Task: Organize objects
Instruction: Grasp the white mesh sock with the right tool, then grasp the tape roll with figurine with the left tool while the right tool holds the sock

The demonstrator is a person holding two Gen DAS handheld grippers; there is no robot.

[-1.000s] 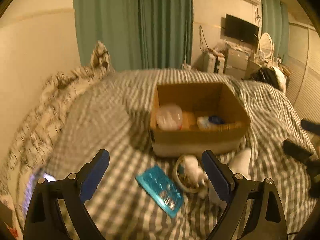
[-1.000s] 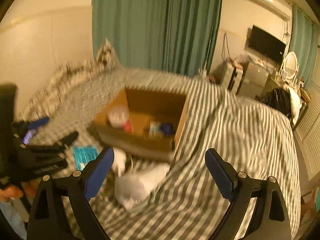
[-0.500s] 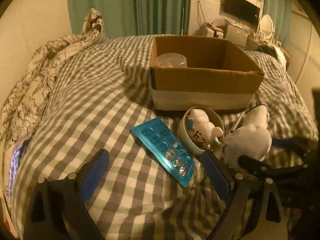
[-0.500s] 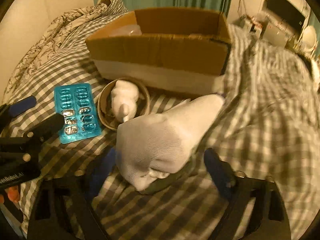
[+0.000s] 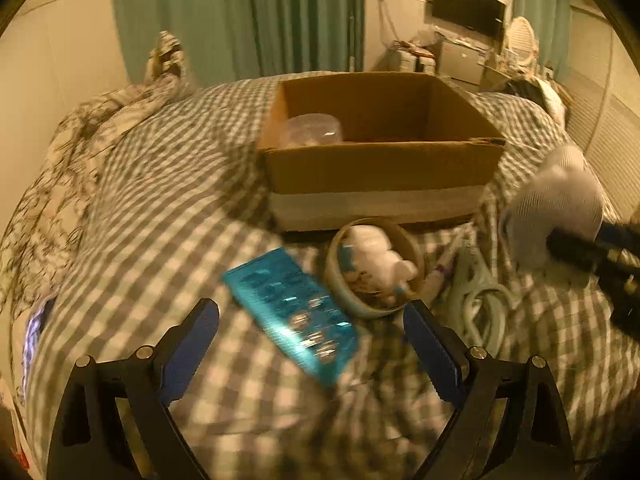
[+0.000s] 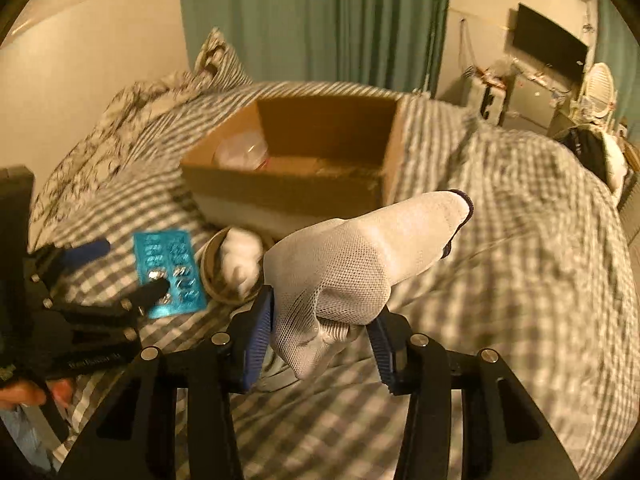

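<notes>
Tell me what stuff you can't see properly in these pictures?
- Cardboard box contents: its front wall hides most in the left wrist view.
- Blue blister pack: motion blur smears its print.
- Bowl: partly behind the white sock held in the right hand-held gripper.

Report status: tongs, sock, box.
Right tongs shut on white sock, lifted. Left tongs open over blister pack. Cardboard box ahead, path open.

Right gripper (image 6: 324, 332): jaws closed on a white sock (image 6: 352, 268), held raised. Left gripper (image 5: 312, 332): jaws spread wide, holding nothing.
</notes>
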